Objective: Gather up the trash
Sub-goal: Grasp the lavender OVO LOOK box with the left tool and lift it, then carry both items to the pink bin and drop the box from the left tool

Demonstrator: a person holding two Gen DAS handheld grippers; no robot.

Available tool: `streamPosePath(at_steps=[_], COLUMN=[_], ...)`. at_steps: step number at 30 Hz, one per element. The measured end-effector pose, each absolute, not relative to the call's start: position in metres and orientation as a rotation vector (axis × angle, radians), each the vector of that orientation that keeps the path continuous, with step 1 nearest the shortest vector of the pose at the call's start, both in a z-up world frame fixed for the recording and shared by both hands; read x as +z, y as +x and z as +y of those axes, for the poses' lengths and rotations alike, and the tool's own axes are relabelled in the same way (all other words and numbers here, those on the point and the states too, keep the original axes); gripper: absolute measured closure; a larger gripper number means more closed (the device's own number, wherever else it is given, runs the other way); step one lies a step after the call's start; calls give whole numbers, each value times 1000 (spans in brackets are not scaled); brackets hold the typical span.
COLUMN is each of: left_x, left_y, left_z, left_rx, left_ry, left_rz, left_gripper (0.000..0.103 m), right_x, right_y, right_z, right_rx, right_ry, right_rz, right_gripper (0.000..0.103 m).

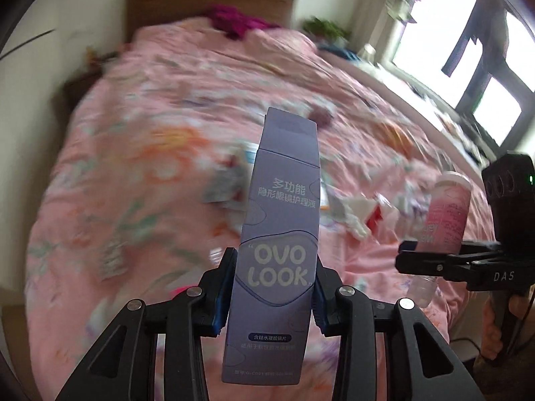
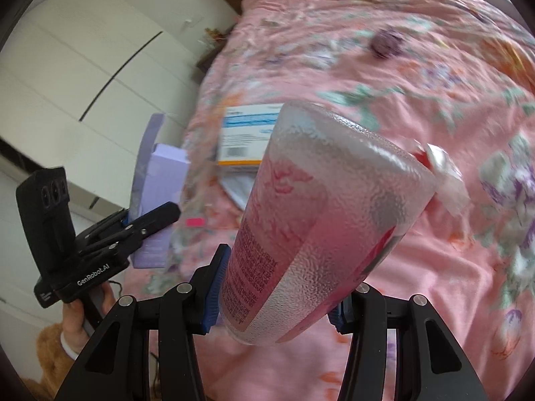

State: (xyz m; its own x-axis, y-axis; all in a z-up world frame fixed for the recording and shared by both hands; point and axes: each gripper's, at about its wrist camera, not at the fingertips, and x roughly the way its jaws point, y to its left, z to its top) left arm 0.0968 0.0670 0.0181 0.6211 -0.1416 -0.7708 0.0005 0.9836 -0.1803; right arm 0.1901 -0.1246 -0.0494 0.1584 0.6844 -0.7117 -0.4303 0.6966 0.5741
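My left gripper is shut on a tall lilac "OVO LOOK" carton and holds it upright above the bed; the carton also shows in the right wrist view. My right gripper is shut on a frosted pink bottle, held tilted over the bed; it shows in the left wrist view too. More litter lies on the pink floral bedspread: a blue-and-white box, a crumpled white wrapper and a purple wad.
A wooden headboard stands at the far end with magenta cloth by it. A window and a cluttered sill run along the right. White wardrobe doors stand on the left. A brown plush toy lies on the floor.
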Motion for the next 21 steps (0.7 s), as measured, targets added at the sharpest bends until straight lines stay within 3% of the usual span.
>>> streamPosePath(at_steps=[21], left_x=[5], left_y=[-171], left_z=[313], left_rx=[582], left_ry=[-480], left_rz=[723], left_gripper=[62], right_x=[-6], right_y=[47], right_z=[179], right_rx=[1414], right_ry=[60], right_rz=[1221], right_gripper=[53])
